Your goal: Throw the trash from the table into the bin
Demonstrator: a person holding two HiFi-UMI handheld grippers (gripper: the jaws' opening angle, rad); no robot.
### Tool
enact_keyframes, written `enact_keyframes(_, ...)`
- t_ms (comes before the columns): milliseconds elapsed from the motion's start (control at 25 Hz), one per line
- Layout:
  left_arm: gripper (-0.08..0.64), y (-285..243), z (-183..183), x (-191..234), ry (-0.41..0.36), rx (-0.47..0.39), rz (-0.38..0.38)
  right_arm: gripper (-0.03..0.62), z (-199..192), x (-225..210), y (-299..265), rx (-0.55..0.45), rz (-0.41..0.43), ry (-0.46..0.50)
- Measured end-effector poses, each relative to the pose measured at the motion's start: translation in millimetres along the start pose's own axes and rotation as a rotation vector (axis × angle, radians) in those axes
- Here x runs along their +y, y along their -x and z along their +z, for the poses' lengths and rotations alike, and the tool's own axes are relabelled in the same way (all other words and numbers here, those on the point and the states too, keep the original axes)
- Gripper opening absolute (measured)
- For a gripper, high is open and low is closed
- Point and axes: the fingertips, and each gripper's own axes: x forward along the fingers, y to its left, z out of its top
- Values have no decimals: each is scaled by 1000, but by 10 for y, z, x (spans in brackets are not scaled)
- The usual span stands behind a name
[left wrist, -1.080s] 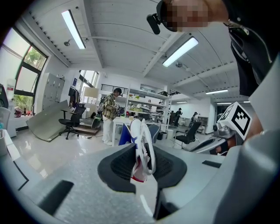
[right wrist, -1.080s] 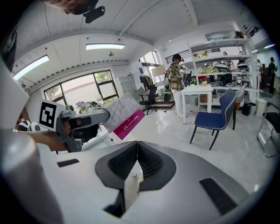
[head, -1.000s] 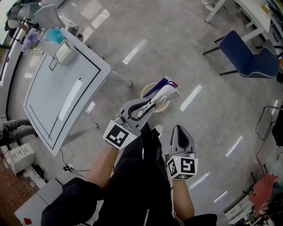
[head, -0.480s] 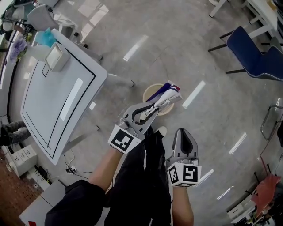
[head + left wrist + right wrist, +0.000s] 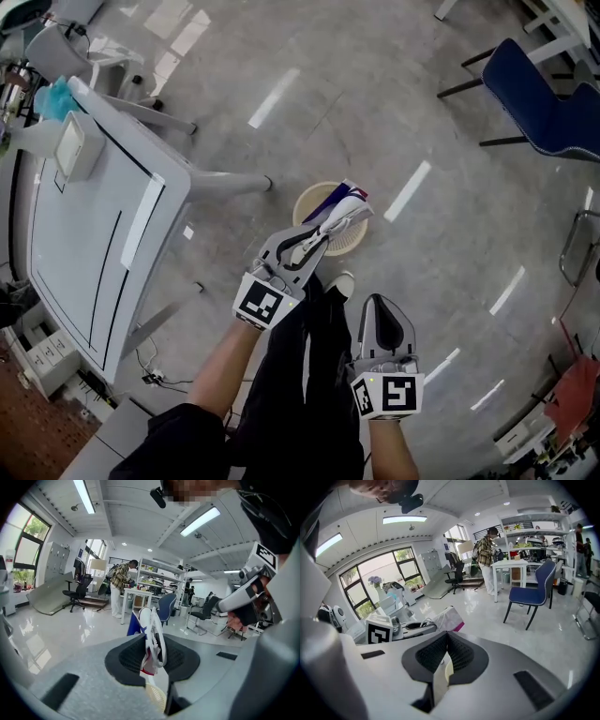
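Observation:
My left gripper (image 5: pixel 322 234) is shut on a crumpled white, blue and red wrapper (image 5: pixel 347 204), which hangs over the near rim of a round beige bin (image 5: pixel 307 200) on the floor. In the left gripper view the wrapper (image 5: pixel 151 634) stands pinched between the dark pads, and the bin's mesh (image 5: pixel 156 698) shows just below the jaws. My right gripper (image 5: pixel 383 304) hovers nearer the person, right of the black trousers, shut with nothing in it. In the right gripper view my right gripper (image 5: pixel 446 649) has its pads meeting, with the wrapper (image 5: pixel 449 619) to the left.
A white table (image 5: pixel 94 234) stands to the left, with a small box (image 5: pixel 75 145) and a teal item at its far end. A blue chair (image 5: pixel 544 103) sits at the upper right. The person's legs and a shoe (image 5: pixel 339 281) are beside the bin.
Both grippers have sunk toward the floor. The left one still grips the wrapper, now lower over the bin's rim. The jaws have not changed.

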Motion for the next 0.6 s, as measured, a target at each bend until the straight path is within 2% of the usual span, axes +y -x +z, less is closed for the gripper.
enact_keyframes(240,71,-269,-431,119,-26,30,-28,9,-222,12,-177,36,13,1)
enact_keyframes(600,71,-558,-1476,275,41,134,8,9,-574,-65,-447,70,35,43)
